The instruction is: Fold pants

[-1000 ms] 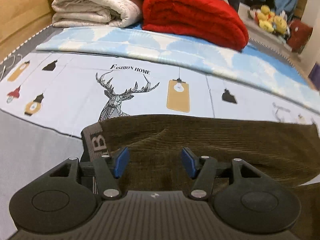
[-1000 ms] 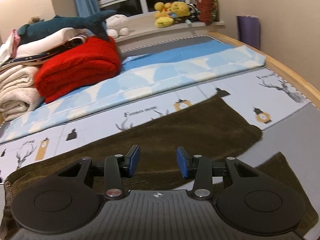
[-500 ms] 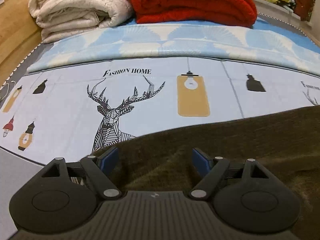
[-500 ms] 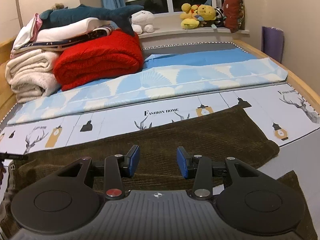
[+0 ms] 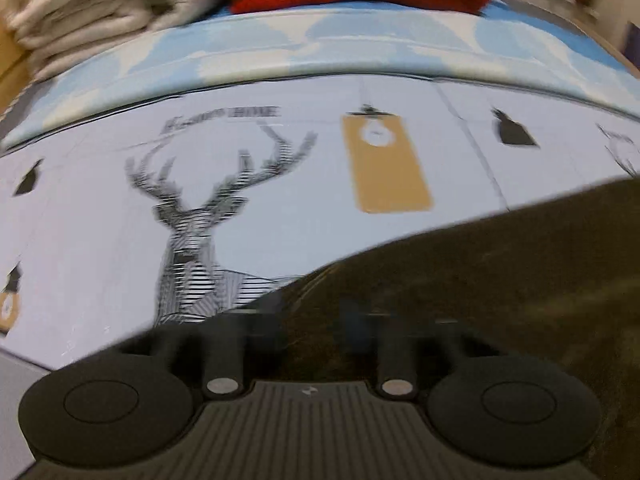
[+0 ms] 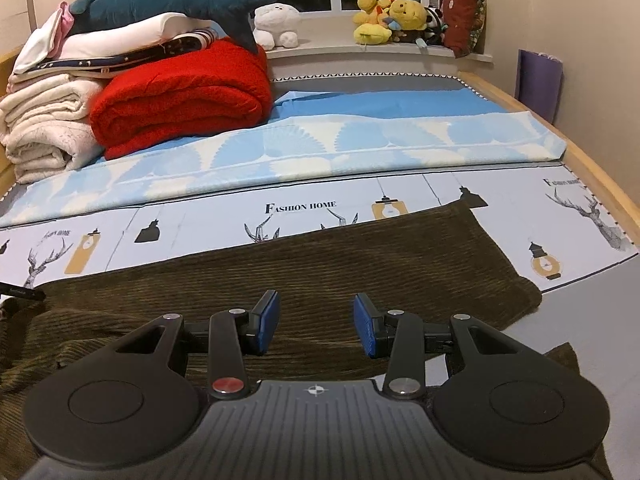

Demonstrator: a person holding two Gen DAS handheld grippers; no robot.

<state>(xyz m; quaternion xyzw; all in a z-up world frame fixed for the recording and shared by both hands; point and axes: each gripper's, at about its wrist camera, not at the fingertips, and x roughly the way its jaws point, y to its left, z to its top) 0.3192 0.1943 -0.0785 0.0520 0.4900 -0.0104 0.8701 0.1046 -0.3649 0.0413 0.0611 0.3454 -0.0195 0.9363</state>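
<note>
Dark olive corduroy pants lie spread across the bed, legs running to the right. My right gripper is open and empty, hovering low over the middle of the pants. In the blurred left wrist view the pants fill the lower right. My left gripper is at the pants' left end, its jaws closer together than before with dark fabric between them; the blur hides whether it grips.
The printed bedsheet lies under the pants. A red blanket, cream blankets and a plush shark are stacked at the back left. Stuffed toys sit on the windowsill. The bed's wooden edge runs along the right.
My left gripper's jaws have narrowed over the pants' left end, and its view has gone blurred with motion. My right gripper stays open and has shifted slightly over the pants.
</note>
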